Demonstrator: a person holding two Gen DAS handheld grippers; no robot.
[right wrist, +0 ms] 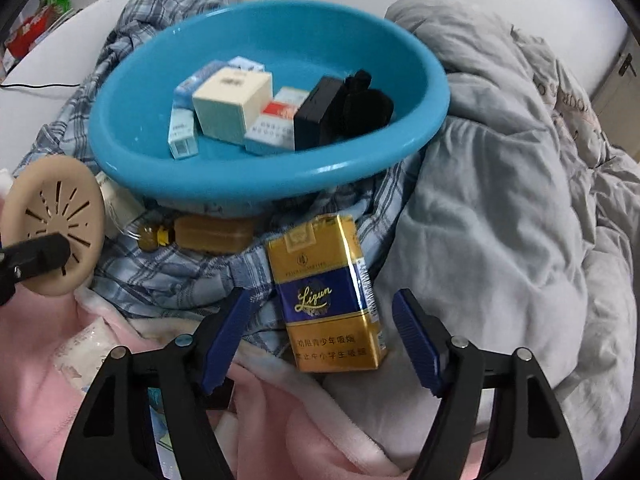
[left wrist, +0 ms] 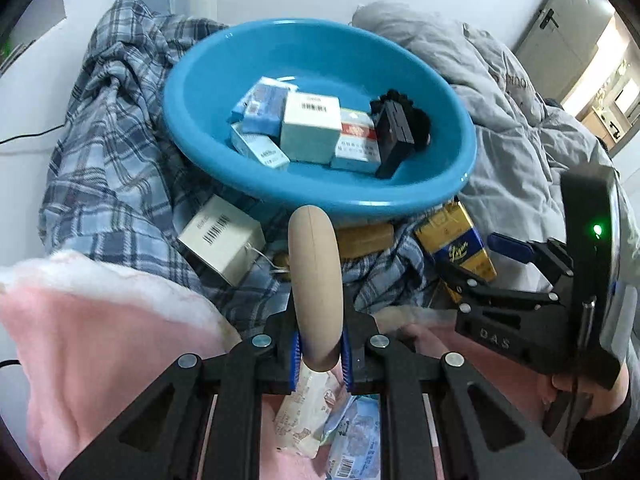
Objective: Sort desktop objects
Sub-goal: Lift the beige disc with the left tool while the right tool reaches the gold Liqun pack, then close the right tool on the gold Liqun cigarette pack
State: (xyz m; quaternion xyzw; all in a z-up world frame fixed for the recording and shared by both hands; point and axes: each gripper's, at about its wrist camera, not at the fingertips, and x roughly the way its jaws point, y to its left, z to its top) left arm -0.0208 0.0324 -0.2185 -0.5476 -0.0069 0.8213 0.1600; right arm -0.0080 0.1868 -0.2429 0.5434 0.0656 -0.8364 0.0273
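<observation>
Left gripper (left wrist: 319, 354) fingers clamp beige disc (left wrist: 315, 280) edge-on; right view shows its slotted face, right gripper (right wrist: 326, 338) fingers open astride gold pack (right wrist: 326, 292).

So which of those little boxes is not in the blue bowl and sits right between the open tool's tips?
The gold-and-blue pack, lying on the bedding below the bowl; the right tool straddles it.

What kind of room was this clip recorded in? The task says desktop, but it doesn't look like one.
Most likely a bedroom, with the sorting done on a bed rather than a desk: a rumpled grey duvet, a pink fleece blanket and a plaid cloth lie under the blue basin, against a plain white wall.
</observation>
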